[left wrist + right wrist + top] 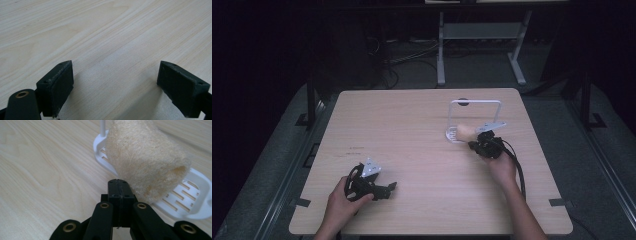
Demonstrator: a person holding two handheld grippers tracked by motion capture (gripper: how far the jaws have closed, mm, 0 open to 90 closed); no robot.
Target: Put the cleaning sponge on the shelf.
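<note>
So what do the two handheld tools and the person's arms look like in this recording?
Both tools are black, with scissor-like linkage arms joined by brass-coloured pivots and blocky, flat-faced black jaws. The left tool and the right tool each carry a grey three-cornered plate on top. A black cable trails from the right tool along the forearm. The person's forearms are bare, with no sleeves in view.

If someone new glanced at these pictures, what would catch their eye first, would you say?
Probably the pale loofah sponge at the right gripper, whose jaws are shut tight, over the white slotted rack on the table's far right. Next, the left gripper, wide open over bare wooden table.
</note>
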